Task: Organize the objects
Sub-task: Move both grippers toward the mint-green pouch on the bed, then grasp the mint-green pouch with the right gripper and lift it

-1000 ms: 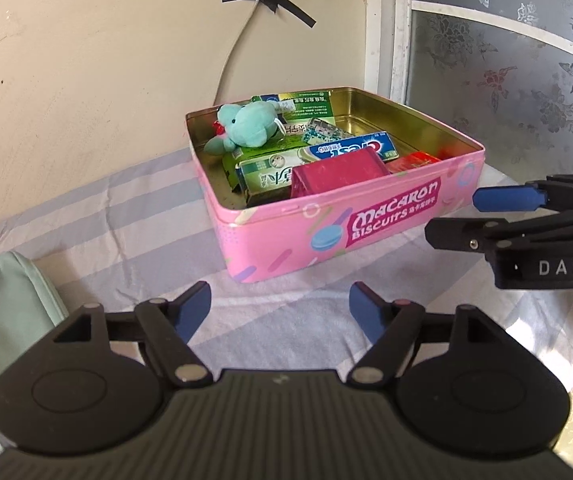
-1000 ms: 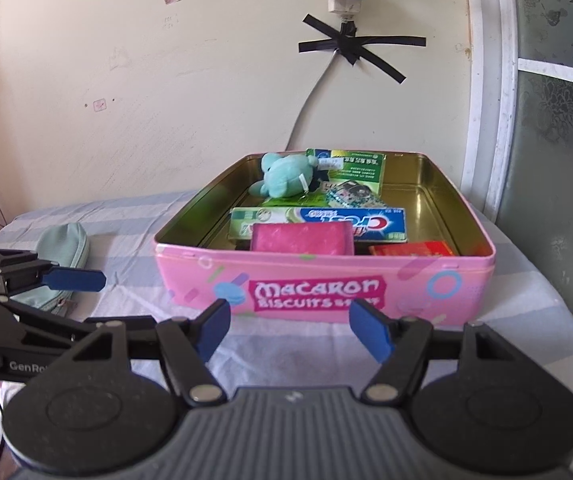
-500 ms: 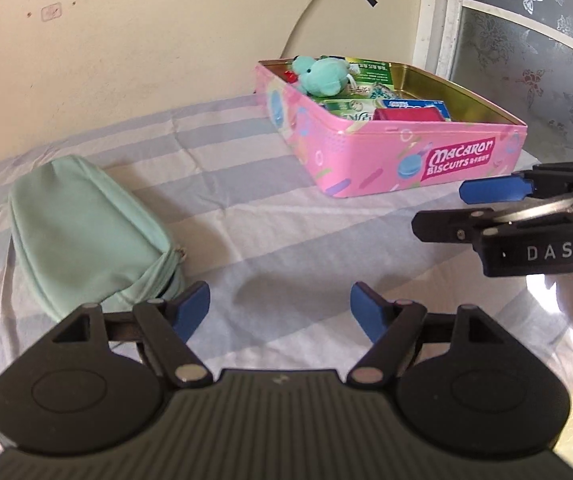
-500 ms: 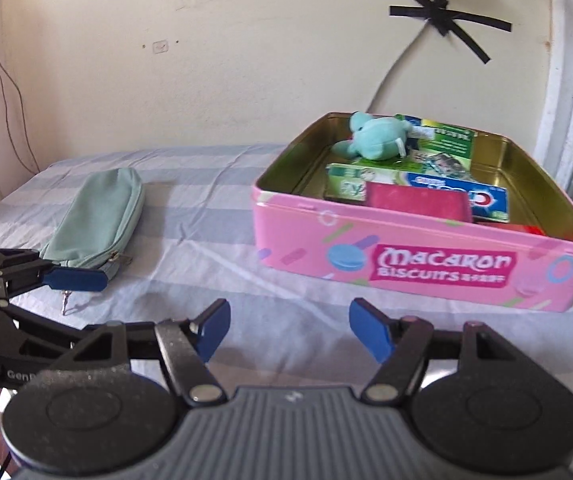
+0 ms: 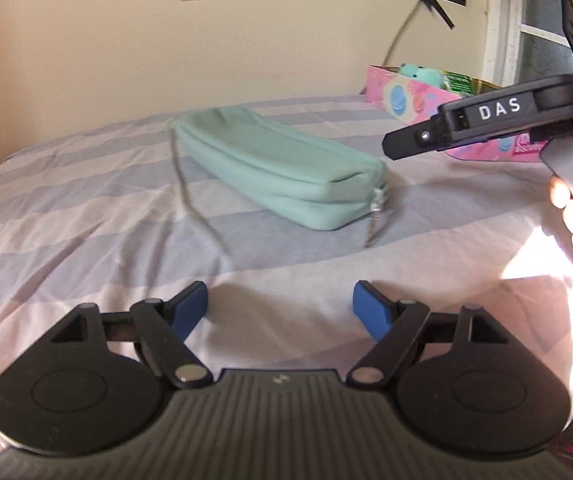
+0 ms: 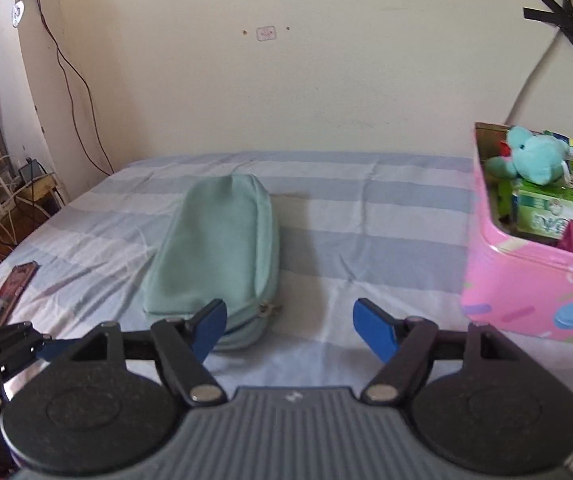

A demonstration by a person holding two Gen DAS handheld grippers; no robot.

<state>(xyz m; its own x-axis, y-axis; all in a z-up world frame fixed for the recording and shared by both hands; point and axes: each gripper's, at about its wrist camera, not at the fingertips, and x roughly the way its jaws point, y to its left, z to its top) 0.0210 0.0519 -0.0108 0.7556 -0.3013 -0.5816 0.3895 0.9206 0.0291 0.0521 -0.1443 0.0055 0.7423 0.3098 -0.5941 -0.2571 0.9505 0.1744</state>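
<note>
Both grippers pointed slightly downward over the bed [image 5: 86, 216]. Left gripper [image 5: 280, 306] and right gripper [image 6: 288, 326] were opening, empty. The pouch [image 6: 218, 248] lay ahead; the tin [image 6: 526, 280] stood farther right.

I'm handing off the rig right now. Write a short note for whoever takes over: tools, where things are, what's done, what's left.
Left tool: jaws opening, nothing between them.
Right tool: jaws opening, also empty, aimed near the pouch's zipper end.
Green pouch: flat on the striped bedsheet, zipped, not touched.
Pink biscuit tin: to the right, lid off, holding a teal plush, toothpaste boxes and a pink item.
Left: probably the pouch; a flat dark item lies at the far left edge.
</note>
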